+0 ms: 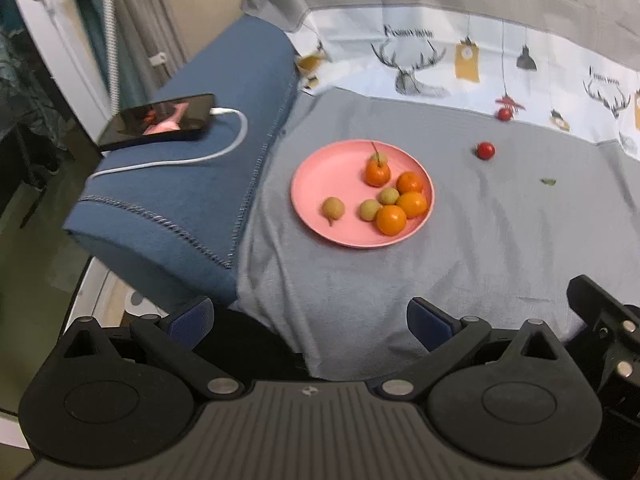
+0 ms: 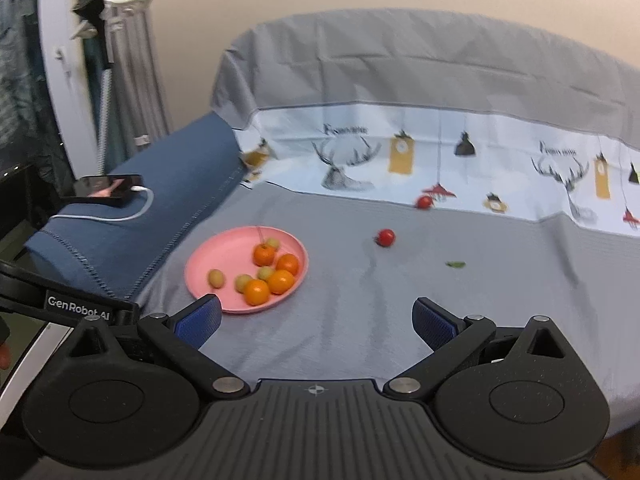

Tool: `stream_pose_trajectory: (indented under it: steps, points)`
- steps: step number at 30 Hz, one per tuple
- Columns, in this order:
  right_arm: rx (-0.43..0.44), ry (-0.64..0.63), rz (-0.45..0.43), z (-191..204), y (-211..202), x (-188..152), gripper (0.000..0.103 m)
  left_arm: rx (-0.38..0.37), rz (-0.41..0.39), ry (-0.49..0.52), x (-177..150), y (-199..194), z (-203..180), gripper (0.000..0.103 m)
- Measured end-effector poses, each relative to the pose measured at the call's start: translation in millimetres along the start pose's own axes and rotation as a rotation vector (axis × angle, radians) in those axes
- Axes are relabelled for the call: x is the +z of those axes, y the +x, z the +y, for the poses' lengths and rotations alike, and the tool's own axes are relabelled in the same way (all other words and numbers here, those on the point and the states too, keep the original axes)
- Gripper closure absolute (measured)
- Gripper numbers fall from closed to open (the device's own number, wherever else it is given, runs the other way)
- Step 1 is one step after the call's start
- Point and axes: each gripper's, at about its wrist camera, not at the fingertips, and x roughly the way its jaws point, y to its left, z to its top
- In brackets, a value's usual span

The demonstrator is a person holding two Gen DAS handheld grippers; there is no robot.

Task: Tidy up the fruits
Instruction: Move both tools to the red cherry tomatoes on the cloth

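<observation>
A: Items, left to right?

B: Far left, a dark phone point(image 1: 158, 122) with a white cable point(image 1: 224, 142) plugged in, lying on a blue folded blanket point(image 1: 192, 208).

A: Next?

B: A pink plate point(image 1: 320, 176) on the grey cloth point(image 1: 460, 248), just beside the blanket. It holds four orange fruits, among them the nearest orange point(image 1: 391, 220), and four small yellow-green fruits; one yellow-green fruit point(image 1: 333, 208) sits alone on the plate's left half.

A: Off the plate?

B: One red fruit point(image 1: 485, 150) on the cloth to the plate's right, a second red fruit point(image 1: 505, 113) farther back at the edge of the printed deer fabric point(image 1: 420, 76), and a small green leaf point(image 1: 548, 181) farther right.

A: Grippers?

B: Left gripper point(image 1: 310, 322): fingers spread apart, holding nothing, well short of the plate. Right gripper point(image 2: 318, 322): fingers likewise spread, holding nothing, its left blue fingertip point(image 2: 200, 320) overlapping the plate's near rim in its view.
</observation>
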Motion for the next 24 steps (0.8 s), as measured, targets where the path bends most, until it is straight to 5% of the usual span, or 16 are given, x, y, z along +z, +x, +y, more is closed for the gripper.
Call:
stream_pose_trajectory:
  steps: [7,11,20,24]
  points:
    - [-0.106,0.055,0.026,-53,38,5,0.002,-0.062,0.014,0.088,46,42,-50,0.0]
    - [-0.176,0.099,0.038,-99,74,14,0.002,-0.179,0.077,0.113,86,87,-89,0.0]
    - [-0.241,0.067,0.05,-201,206,47,0.002,-0.267,0.078,0.244,162,209,-189,0.0]
    - [-0.22,0.031,0.046,-231,274,62,0.002,-0.25,0.085,0.297,183,265,-224,0.0]
